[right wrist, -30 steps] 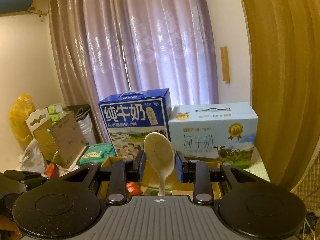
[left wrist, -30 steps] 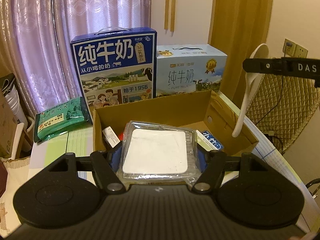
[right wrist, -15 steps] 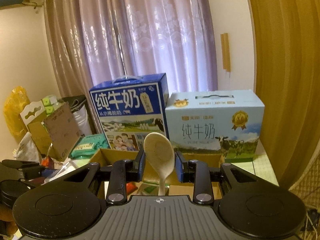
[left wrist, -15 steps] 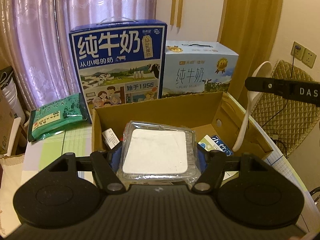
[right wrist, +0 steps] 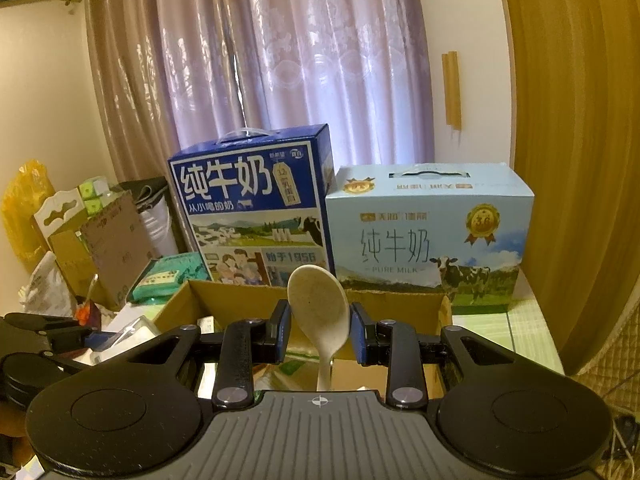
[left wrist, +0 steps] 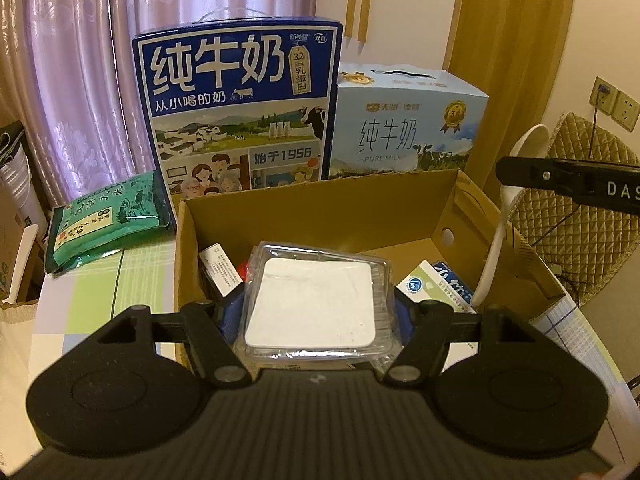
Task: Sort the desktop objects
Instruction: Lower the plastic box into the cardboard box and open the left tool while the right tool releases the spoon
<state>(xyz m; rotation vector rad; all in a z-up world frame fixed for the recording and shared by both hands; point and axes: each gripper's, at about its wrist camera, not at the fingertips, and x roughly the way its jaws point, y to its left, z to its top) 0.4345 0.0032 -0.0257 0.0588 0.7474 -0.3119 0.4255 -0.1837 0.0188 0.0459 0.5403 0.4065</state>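
left gripper (left wrist: pixel 318 312): clamped on a clear tray (left wrist: pixel 316 308) with a white pad inside, held flat right over the near edge of the box (left wrist: pixel 320 216)

right gripper (right wrist: pixel 319 330): pinching a pale spoon (right wrist: pixel 320 312) by the bowl, bowl up, handle hanging down. In the left view the spoon (left wrist: pixel 508 216) is tilted over the box's right wall and the handle tip dips inside

box: open cardboard one on the table (left wrist: pixel 100 280), flaps up, already has stuff in it

in the box: a white packet (left wrist: pixel 220 268) leaning in the left corner, a white-and-blue packet (left wrist: pixel 440 288) on the right just next to the spoon handle, something red mostly hidden behind the tray so can't tell what

behind the box: tall dark blue milk carton (left wrist: pixel 240 112) and a lower light blue milk carton (left wrist: pixel 408 120), side by side, pretty much up against the back wall of the box

left of the box: green bag (left wrist: pixel 108 220) lying on the table, near the dark blue carton

in the way: the tray covers most of the box floor in the left view

background: purple curtains (right wrist: pixel 300 60), a quilted chair (left wrist: pixel 580 208) off to the right, boxes and bags piled on the far left in the right view
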